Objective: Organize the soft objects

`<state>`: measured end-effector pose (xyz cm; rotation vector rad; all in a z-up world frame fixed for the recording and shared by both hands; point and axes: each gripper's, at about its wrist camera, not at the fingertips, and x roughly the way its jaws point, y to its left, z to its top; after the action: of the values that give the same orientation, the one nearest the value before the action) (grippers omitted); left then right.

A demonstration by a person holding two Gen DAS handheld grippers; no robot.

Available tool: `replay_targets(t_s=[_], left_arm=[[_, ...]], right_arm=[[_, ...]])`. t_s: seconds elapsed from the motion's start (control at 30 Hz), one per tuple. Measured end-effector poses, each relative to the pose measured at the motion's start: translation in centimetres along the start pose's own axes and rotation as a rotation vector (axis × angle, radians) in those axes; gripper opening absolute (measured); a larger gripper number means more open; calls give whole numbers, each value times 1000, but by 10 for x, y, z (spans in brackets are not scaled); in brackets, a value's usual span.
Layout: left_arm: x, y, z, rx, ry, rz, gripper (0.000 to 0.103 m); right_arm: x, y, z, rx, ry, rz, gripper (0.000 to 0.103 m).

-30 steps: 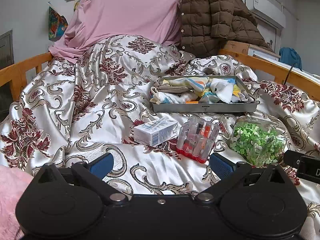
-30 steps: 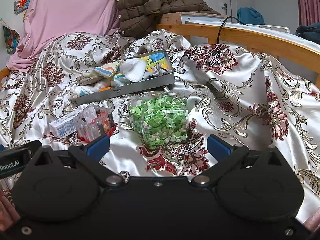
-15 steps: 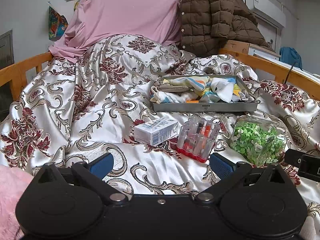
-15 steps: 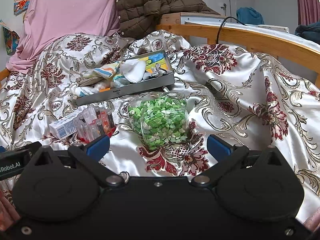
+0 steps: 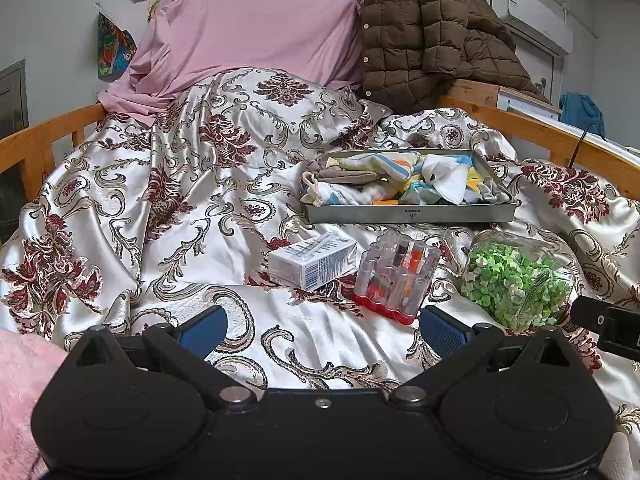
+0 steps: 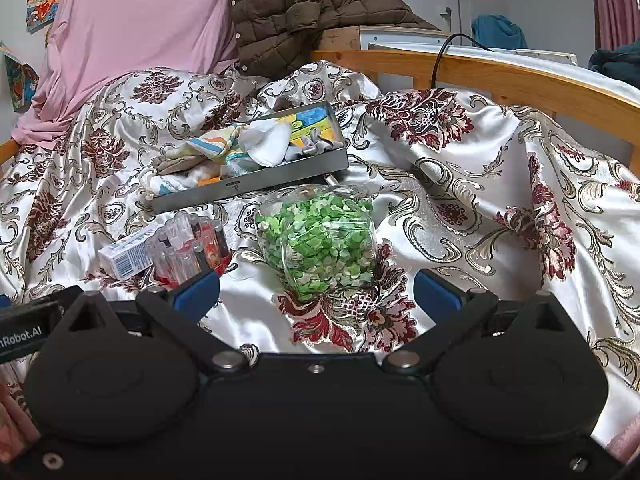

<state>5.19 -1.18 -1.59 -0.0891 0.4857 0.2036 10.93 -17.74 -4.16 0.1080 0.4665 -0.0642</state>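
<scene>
You are holding both grippers low over the satin bedspread (image 5: 200,184), each spread wide with nothing between its blue pads. The left gripper (image 5: 322,330) is facing the metal tray (image 5: 412,214), which is lying on the bedspread and holding the soft objects: a heap of socks and cloths (image 5: 400,184), striped, white and grey. A small mark is showing on the tray's front wall, too small to read. Just in front of the tray, a white box (image 5: 312,262) with blue print is lying on its side; its writing is too blurred to read. Beside it, a clear case of small vials (image 5: 396,276) with a red base is standing, and to the right of that a clear jar of green paper stars (image 5: 516,280) is lying. The right gripper (image 6: 316,294) is pointing at that jar, in front of the tray. On the left gripper's body at the right view's edge, "nRobot.AI" is reading in white.
</scene>
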Motion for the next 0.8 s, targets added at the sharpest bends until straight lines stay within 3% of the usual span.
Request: replay_targets(t_s=[0.8], left_arm=[[1,0,-1,1,17,1,102]], right_arm=[[0,1,0,1,0,0,102]])
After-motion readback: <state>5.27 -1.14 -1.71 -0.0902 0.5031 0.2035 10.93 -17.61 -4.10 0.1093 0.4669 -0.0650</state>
